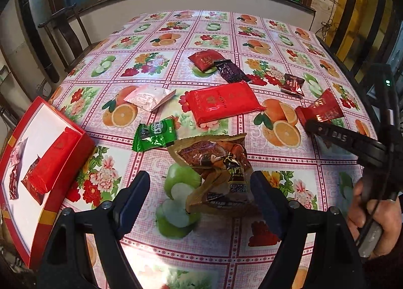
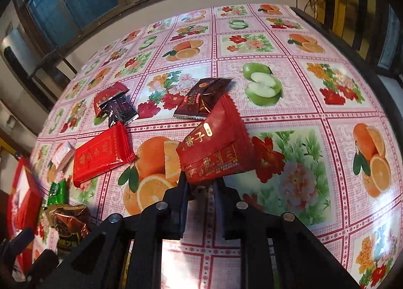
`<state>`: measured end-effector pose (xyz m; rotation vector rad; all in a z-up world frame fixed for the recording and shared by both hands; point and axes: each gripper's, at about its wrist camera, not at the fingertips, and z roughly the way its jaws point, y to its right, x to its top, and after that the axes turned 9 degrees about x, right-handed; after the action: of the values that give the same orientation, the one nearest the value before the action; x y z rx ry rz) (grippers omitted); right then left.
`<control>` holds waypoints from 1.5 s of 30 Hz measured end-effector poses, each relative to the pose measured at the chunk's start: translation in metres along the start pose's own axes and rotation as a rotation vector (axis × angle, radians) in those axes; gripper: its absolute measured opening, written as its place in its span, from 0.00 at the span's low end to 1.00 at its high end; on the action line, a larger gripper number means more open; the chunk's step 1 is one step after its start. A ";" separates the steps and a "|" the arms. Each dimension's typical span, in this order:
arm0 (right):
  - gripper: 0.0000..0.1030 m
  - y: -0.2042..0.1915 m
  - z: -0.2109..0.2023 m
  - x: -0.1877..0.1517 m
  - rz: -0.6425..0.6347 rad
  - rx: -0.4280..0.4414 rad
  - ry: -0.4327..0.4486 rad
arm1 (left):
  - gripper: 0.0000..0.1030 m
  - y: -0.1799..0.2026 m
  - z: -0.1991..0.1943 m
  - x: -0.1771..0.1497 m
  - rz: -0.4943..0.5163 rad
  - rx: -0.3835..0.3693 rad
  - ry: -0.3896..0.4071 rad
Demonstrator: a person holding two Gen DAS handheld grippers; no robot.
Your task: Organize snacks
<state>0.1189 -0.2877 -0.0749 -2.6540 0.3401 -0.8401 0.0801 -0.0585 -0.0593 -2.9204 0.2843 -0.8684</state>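
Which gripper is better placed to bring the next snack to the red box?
Right: the right gripper already pinches the red packet. The left gripper's jaws stand open around the brown packet.

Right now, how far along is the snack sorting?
Early. Done: the red box at the table's left edge already holds a few red packets. In hand: the right hand-held gripper is shut on a red packet; the left hand-held gripper stands open around the brown-gold packet. Left: about six packets, including the large red pack and green candy.
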 end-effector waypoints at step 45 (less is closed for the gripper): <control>0.19 -0.019 -0.087 -0.069 -0.082 0.391 0.270 | 0.40 -0.037 -0.023 -0.055 0.025 -0.045 0.148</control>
<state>0.0145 -0.2693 -0.0358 -2.2097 0.1145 -1.1627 0.0284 -0.0115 -0.0647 -2.8905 0.3546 -1.0909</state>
